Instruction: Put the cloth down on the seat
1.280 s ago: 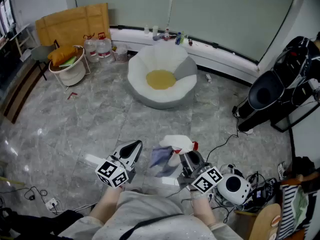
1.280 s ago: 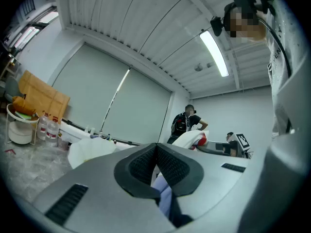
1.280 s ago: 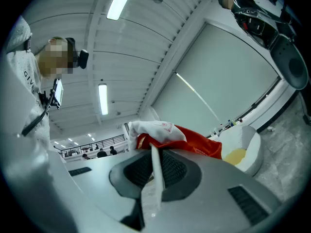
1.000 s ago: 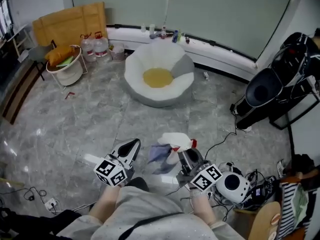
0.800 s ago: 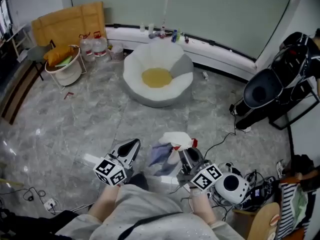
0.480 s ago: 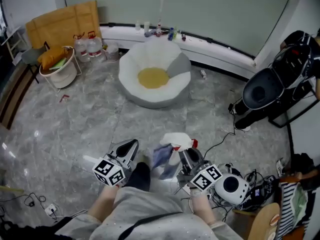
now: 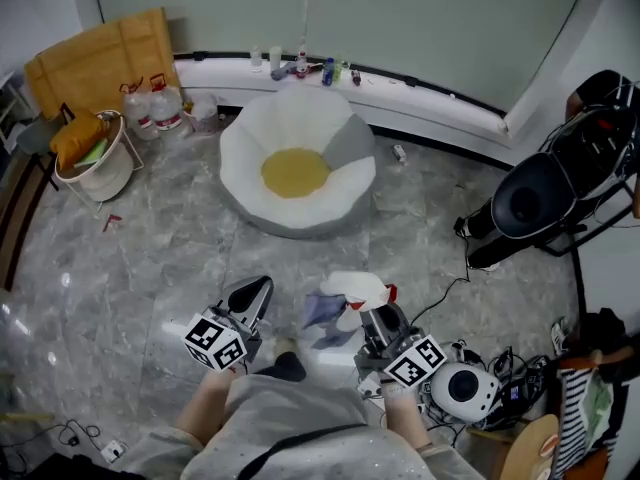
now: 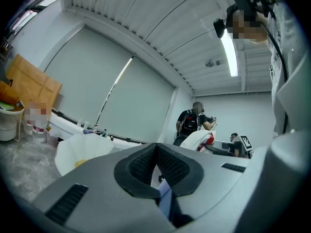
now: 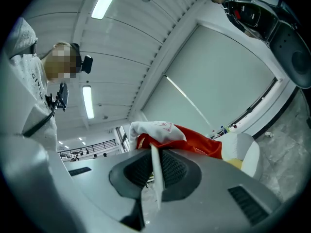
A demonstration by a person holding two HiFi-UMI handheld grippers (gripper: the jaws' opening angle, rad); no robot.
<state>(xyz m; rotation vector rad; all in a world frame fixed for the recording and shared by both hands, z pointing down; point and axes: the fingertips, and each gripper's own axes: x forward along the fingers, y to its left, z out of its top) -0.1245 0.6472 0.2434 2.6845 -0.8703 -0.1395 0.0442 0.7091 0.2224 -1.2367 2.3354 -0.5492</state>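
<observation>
The seat (image 7: 295, 173) is a white beanbag with a yellow centre, on the grey floor ahead of me. A white and red cloth (image 7: 355, 288) with a bluish part hanging below it is pinched in my right gripper (image 7: 375, 318), low in the head view and well short of the seat. In the right gripper view the cloth (image 9: 165, 132) bunches over the right gripper (image 9: 155, 166), a thin white edge caught between the pads. My left gripper (image 7: 252, 293) is shut and holds nothing, level with the cloth and to its left. The left gripper (image 8: 156, 152) looks towards the seat (image 8: 80, 152).
A basket (image 7: 85, 158) with yellow contents, water bottles (image 7: 150, 108) and cardboard (image 7: 95, 63) stand at the left. Small bottles line the ledge (image 7: 300, 68) behind the seat. A black round chair (image 7: 545, 203), cables and a white headset (image 7: 465, 388) lie at the right.
The whole view has shifted forward: the seat sits lower and nearer in the head view. Both grippers keep their pose, and the cloth stays in the right one.
</observation>
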